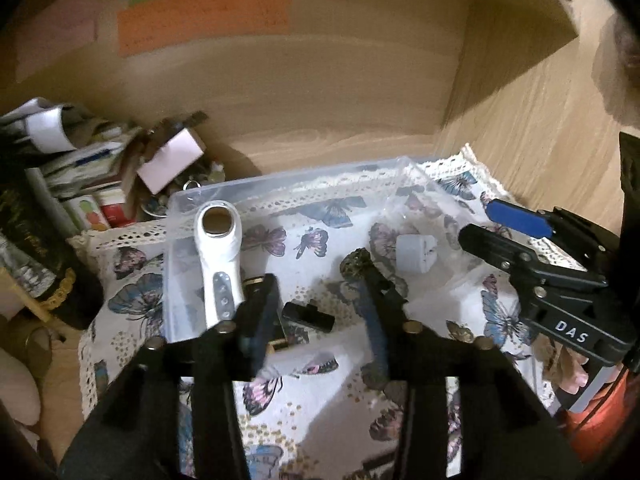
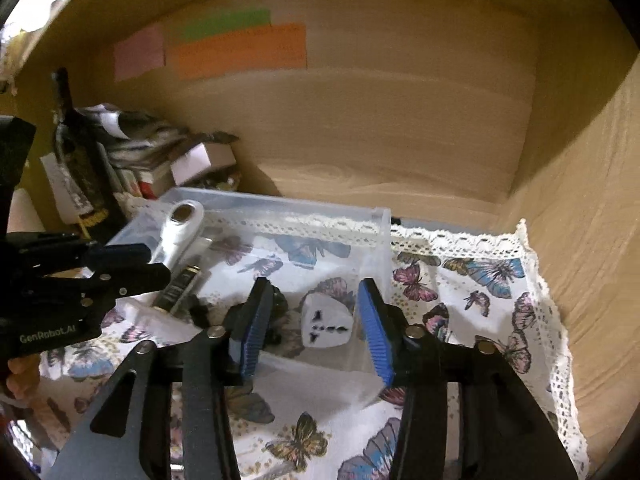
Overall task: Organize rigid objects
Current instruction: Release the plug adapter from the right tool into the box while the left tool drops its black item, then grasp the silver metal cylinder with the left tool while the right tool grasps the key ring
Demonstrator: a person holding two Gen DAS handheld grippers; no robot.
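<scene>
A clear plastic box point(image 1: 180, 208) point(image 2: 280, 202) stands on a butterfly-print cloth point(image 2: 480, 280). In it lie a white handheld device point(image 1: 218, 256) point(image 2: 178, 236), a black and gold tube point(image 2: 178, 286), a small black piece point(image 1: 308, 316) and a white plug adapter point(image 1: 416, 254) point(image 2: 326, 326). My left gripper point(image 1: 320, 280) is open above the box, over the black piece. My right gripper point(image 2: 316, 304) is open, its blue pads on either side of the adapter, which lies in the box. The right gripper also shows in the left wrist view point(image 1: 500, 232); the left gripper shows in the right wrist view point(image 2: 132, 264).
The scene sits inside a wooden shelf compartment with a back wall point(image 1: 320, 92) carrying coloured paper notes point(image 1: 204, 20). A pile of boxes and papers point(image 1: 100, 176) and a dark bottle point(image 2: 80, 168) stand at the left. A wooden side wall point(image 2: 592, 200) rises on the right.
</scene>
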